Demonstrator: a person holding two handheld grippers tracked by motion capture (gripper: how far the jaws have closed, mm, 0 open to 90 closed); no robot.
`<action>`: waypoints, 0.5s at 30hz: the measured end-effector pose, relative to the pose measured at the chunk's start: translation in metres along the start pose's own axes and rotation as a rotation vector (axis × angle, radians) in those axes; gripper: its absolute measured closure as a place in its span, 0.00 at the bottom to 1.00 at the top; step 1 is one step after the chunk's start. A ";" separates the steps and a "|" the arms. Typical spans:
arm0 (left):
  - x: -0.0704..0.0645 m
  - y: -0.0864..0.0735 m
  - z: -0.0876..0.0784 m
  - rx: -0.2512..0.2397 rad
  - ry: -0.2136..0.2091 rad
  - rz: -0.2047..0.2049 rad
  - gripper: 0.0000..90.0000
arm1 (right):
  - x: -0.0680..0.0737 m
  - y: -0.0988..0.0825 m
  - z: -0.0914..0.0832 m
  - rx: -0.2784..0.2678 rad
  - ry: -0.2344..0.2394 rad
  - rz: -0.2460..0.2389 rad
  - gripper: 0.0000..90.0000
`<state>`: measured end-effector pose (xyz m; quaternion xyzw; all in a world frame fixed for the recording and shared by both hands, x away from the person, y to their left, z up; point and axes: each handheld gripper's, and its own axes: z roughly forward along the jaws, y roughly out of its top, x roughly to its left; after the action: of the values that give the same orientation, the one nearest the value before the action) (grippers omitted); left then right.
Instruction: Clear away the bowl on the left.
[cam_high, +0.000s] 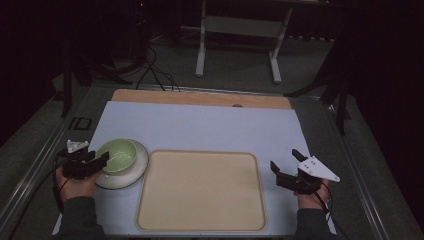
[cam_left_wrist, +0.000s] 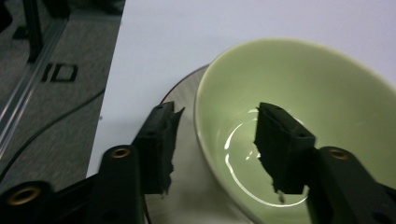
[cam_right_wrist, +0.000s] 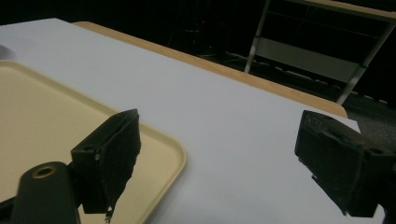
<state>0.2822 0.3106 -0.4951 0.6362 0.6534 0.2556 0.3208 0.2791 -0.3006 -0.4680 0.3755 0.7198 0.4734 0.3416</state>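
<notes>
A pale green bowl (cam_high: 117, 155) (cam_left_wrist: 327, 93) stands on a white plate (cam_high: 136, 172) (cam_left_wrist: 184, 93) at the left of the white mat. My left gripper (cam_high: 96, 161) (cam_left_wrist: 217, 112) straddles the bowl's near-left rim. One jaw hangs over the plate outside the bowl and the other sits inside it. A gap shows between the outer pad and the rim, so the jaws are open. My right gripper (cam_high: 285, 160) (cam_right_wrist: 219, 119) hovers wide open over the mat, just right of the beige tray (cam_high: 200, 200) (cam_right_wrist: 46, 107), with nothing between its jaws.
The white mat (cam_high: 200, 125) covers a wooden tabletop (cam_high: 200, 97). The tray lies bare at the front centre. Beyond the table stand a white table frame (cam_high: 237, 30), cables on the floor (cam_high: 155, 70) and dark stands at both sides.
</notes>
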 end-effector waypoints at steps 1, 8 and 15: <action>0.000 0.000 0.002 0.013 0.000 -0.006 0.58 | 0.000 0.000 0.000 0.002 0.001 -0.003 0.15; 0.001 0.000 0.012 0.091 -0.007 -0.042 0.71 | 0.000 0.000 0.000 0.003 -0.004 -0.005 0.15; 0.005 0.001 0.014 0.111 -0.039 -0.097 0.79 | 0.001 0.000 0.000 0.002 -0.001 -0.007 0.15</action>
<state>0.2931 0.3141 -0.5044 0.6254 0.6903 0.1910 0.3097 0.2789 -0.3002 -0.4679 0.3737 0.7215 0.4711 0.3434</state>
